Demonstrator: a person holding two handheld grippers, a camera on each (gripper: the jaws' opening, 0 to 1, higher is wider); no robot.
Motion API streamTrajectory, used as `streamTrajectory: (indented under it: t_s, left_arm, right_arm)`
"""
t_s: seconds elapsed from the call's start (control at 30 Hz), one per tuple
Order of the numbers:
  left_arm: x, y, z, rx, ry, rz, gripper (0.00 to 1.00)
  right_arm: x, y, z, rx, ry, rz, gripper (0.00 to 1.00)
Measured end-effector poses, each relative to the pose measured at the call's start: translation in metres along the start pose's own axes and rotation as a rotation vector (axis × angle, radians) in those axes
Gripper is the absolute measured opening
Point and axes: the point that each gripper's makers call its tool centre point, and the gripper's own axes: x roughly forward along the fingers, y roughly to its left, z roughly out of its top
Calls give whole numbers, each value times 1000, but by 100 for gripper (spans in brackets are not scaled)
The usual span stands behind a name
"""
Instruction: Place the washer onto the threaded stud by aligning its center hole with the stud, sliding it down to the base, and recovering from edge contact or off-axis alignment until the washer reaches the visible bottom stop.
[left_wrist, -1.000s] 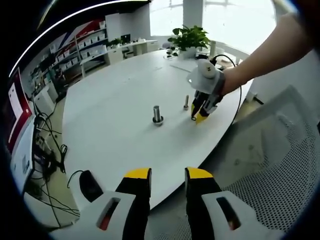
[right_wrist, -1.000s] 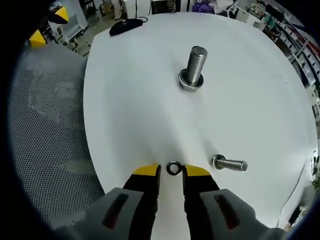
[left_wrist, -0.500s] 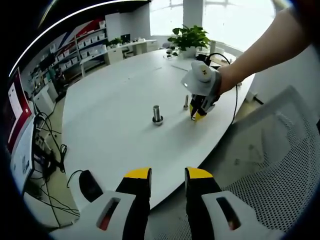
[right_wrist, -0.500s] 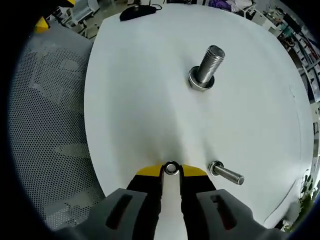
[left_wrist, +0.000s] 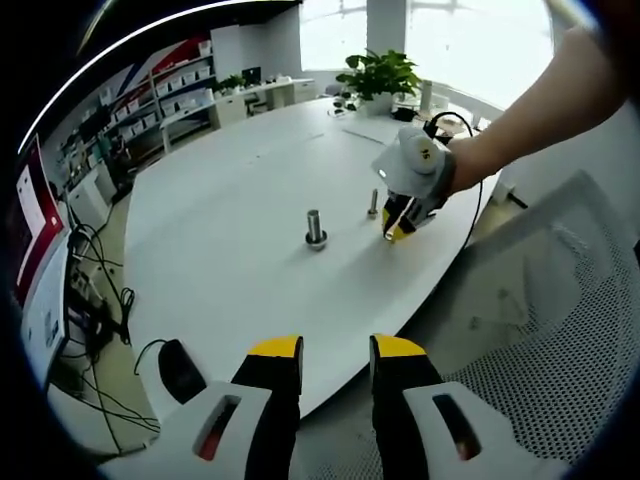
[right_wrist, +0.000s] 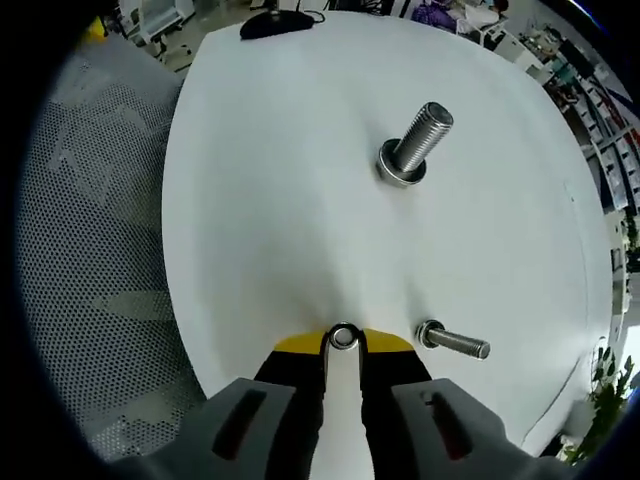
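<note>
White round table (right_wrist: 280, 170) carries 2 upright bolts: a large stud (right_wrist: 412, 148) and a smaller bolt (right_wrist: 452, 342). Right gripper (right_wrist: 343, 345) pinches the washer (right_wrist: 343, 337) between its yellow tips near the table edge. Left gripper (left_wrist: 336, 352) hangs off the table, jaws parted, holding nothing.

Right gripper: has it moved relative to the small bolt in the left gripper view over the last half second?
Yes, slightly. The right gripper, shut on the washer, has drawn back from the small bolt, away from the larger stud.
</note>
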Motion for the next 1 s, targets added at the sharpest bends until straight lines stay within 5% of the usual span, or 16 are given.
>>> streamTrajectory:
  t_s: [0.23,0.5,1.0]
  left_arm:
    - [0,0,1,-5,-5,-1,25]
    - [-1,-1,3,-8,-14,-4,25]
    - [0,-2,4,-7,-19,-13,26]
  right_arm:
    - [-1,0,-2,138,-18,19,14]
    - [-4,2,-11,149,-10,19,14]
    - [-35,-26,-11,266,-109,-17,14]
